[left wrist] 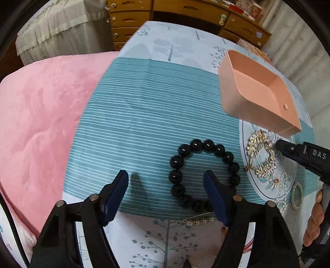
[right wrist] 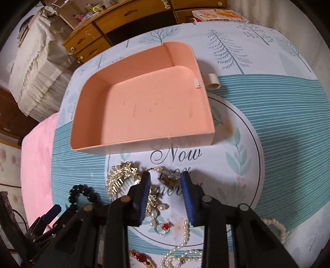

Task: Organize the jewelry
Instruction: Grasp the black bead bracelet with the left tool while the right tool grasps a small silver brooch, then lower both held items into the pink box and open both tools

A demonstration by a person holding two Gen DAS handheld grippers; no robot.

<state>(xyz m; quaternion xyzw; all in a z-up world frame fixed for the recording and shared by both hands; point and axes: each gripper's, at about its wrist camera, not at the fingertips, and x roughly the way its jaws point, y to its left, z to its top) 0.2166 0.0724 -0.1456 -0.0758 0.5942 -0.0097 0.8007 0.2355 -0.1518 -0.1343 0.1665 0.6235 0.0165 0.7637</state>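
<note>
A black bead bracelet point(left wrist: 203, 172) lies on the striped cloth; my left gripper point(left wrist: 166, 195) is open just above its near left part, one finger inside the ring. It also shows in the right wrist view point(right wrist: 83, 193). My right gripper point(right wrist: 166, 194) is open over a gold rhinestone necklace point(right wrist: 121, 180), which also shows in the left wrist view point(left wrist: 261, 157). A pearl necklace point(right wrist: 182, 245) lies below it. The empty pink box point(right wrist: 142, 105) stands behind, also in the left wrist view point(left wrist: 257, 91).
A small pearl ring bracelet point(left wrist: 297, 194) and a gold chain point(left wrist: 199, 221) lie near the front. A red-stone piece point(right wrist: 140, 257) sits at the bottom edge. A pink blanket point(left wrist: 41, 123) lies to the left, a wooden dresser point(left wrist: 185, 14) behind.
</note>
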